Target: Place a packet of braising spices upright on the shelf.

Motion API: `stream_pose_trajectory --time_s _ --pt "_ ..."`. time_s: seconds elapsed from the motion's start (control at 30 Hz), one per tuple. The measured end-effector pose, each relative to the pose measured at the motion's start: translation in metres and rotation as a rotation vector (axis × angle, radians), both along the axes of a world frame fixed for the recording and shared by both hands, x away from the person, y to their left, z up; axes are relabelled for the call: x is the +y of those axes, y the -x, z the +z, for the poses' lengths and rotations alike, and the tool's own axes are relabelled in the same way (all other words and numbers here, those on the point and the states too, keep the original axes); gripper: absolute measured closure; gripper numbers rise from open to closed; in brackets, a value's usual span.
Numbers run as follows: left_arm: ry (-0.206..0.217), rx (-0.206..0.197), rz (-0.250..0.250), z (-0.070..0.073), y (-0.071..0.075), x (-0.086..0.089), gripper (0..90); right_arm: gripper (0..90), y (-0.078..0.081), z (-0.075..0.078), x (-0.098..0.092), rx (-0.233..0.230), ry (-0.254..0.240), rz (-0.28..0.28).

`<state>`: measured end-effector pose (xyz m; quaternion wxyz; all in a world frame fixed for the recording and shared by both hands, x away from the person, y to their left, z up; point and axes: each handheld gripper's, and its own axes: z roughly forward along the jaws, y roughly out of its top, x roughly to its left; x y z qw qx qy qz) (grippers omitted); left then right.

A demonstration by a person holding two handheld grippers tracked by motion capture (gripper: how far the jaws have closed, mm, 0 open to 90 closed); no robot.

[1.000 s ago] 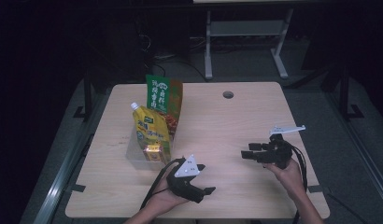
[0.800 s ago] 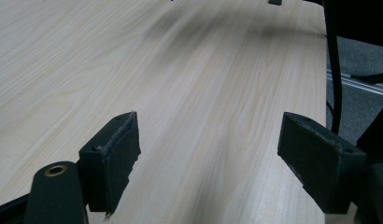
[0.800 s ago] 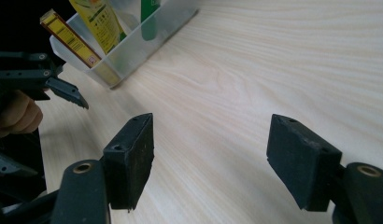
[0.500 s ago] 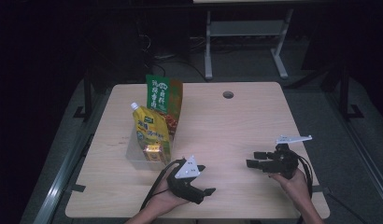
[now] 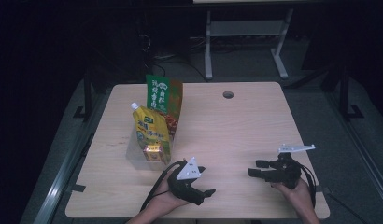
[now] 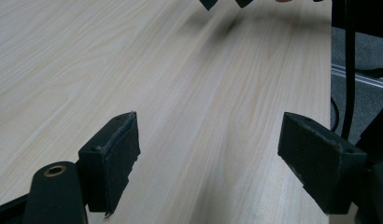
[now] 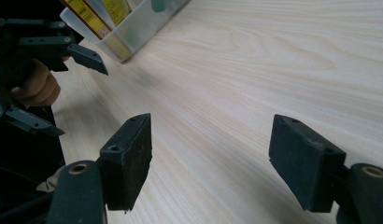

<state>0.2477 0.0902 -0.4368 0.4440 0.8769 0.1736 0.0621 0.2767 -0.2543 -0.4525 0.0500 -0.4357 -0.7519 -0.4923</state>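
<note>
My left gripper rests low over the pale wood-grain table, its blunt black jaws with matte pads spread wide with nothing between them. My right gripper likewise stands agape and empty, jaws pointing toward the left gripper. A clear, straight-walled plastic bin sits just beyond my left gripper, holding a glossy yellow spouted pouch and a flat green packet, apparently upright.
</note>
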Motion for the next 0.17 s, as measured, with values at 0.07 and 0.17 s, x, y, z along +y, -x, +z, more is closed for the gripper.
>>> stream_pose_trajectory --time_s 0.07,0.17 --pt "-0.001 0.005 0.002 -0.0015 -0.0003 -0.0003 20.1 28.7 0.0012 0.0021 0.0025 -0.016 0.002 0.001" --pt "0.002 0.002 -0.001 -0.0011 -0.0004 0.0001 20.0 27.4 0.0002 0.0030 0.0063 -0.029 0.015 0.008"
